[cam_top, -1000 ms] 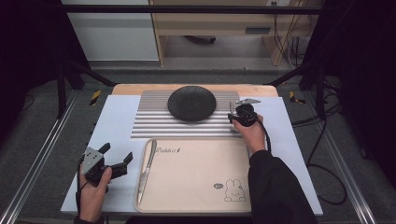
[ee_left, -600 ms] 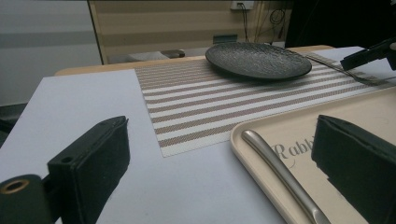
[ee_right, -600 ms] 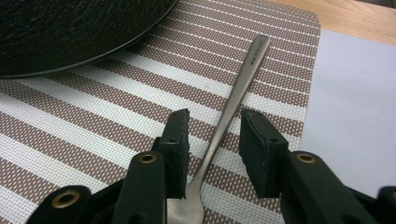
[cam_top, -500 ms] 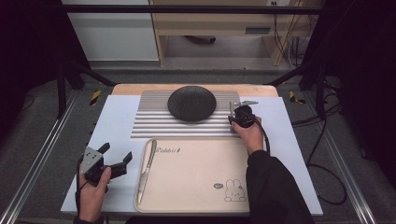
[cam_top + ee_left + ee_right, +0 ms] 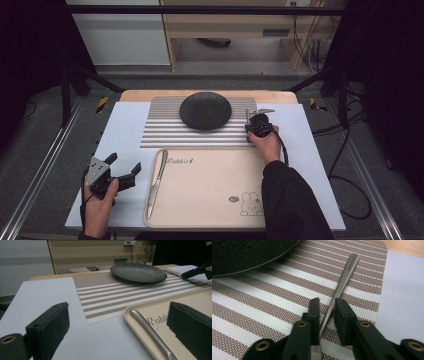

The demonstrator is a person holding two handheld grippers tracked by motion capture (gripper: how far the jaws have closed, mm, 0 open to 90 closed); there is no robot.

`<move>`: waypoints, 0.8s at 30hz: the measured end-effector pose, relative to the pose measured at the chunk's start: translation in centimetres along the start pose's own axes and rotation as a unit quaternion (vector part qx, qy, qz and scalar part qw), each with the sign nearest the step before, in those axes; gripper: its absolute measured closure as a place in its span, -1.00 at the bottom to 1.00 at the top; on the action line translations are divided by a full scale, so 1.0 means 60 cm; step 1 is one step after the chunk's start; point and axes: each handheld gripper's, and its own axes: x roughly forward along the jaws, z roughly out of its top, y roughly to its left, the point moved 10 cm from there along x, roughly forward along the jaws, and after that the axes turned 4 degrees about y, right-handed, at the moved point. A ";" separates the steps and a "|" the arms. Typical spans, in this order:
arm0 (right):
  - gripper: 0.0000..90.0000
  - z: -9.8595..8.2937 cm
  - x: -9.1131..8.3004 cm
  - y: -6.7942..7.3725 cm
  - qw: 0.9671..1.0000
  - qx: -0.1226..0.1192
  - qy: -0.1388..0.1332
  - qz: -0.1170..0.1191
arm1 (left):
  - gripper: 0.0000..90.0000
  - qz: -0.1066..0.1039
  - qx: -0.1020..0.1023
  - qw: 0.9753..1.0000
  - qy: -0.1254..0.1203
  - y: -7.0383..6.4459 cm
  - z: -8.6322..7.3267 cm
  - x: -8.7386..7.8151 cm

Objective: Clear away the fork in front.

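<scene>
A slim metal utensil handle [image 5: 342, 282] lies flat on the striped placemat [image 5: 262, 302], to the right of the black plate [image 5: 249, 252]. My right gripper [image 5: 325, 307] straddles it low over the mat, jaws slightly apart, with a gap on each side of the handle. From above, the right gripper [image 5: 257, 125] sits at the mat's right end beside the plate [image 5: 205, 110]. My left gripper [image 5: 123, 163] stands wide open and holds nothing, left of the beige tray [image 5: 210, 200]. A table knife [image 5: 157, 175] lies along the tray's left side.
The tray carries a rabbit print [image 5: 250, 205] near its front right. The light blue table cover [image 5: 125, 130] runs around mat and tray. In the left gripper view the knife [image 5: 150, 335] and tray rim [image 5: 130, 312] lie between the jaws, the plate [image 5: 138, 272] beyond.
The right gripper has shifted very slightly toward the tray beside the plate. The left gripper has stayed in place, open.
</scene>
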 end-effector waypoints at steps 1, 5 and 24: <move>0.77 0.000 -0.001 -0.001 1.000 -0.001 0.000 0.001 | -0.90 0.000 -0.001 1.000 0.000 0.000 0.000 0.000; 0.80 -0.002 -0.003 -0.004 1.000 0.000 0.003 0.002 | -0.90 -0.001 -0.003 1.000 -0.001 0.001 0.001 -0.001; 0.85 -0.007 -0.005 -0.026 0.999 0.027 -0.008 -0.016 | -0.89 -0.001 -0.001 1.000 0.002 0.000 -0.001 -0.001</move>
